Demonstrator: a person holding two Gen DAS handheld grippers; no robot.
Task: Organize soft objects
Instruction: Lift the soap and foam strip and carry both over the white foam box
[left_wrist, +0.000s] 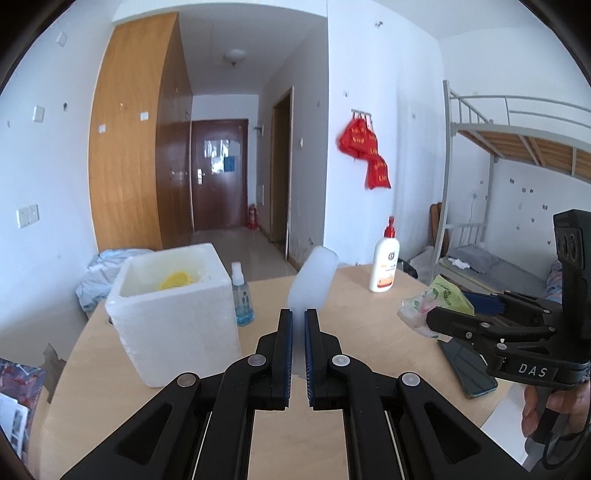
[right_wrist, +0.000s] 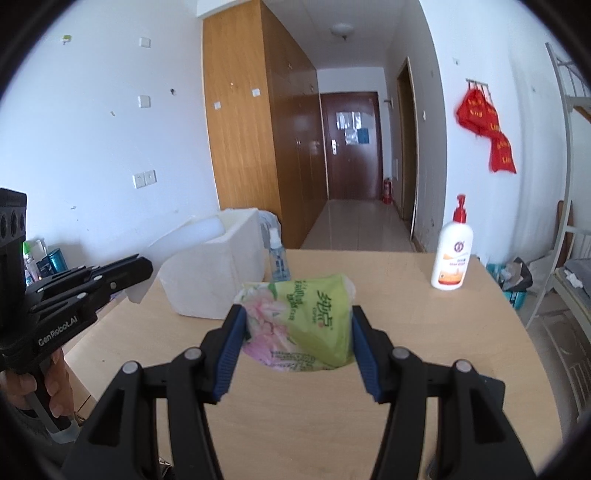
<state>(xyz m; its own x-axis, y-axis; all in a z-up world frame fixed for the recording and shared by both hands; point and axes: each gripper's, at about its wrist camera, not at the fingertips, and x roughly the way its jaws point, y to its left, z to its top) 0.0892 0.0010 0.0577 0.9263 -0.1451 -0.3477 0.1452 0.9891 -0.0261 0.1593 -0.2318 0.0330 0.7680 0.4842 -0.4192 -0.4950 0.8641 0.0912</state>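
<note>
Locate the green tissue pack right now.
The green tissue pack is clamped in the right gripper, held above the table, right of the foam box.

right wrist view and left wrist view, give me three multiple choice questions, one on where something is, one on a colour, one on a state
1. Where does the small spray bottle stand?
A. beside the foam box
B. inside the foam box
C. on the floor

2. What colour is the lotion bottle's pump?
A. blue
B. red
C. green

3. What is the right gripper doing?
A. hanging open over bare table
B. shut on the lotion bottle
C. shut on the green tissue pack

Answers: 1 A, it stands on the table against the box's side. 2 B, the pump is red. 3 C, both pads press the pack's sides.
</note>
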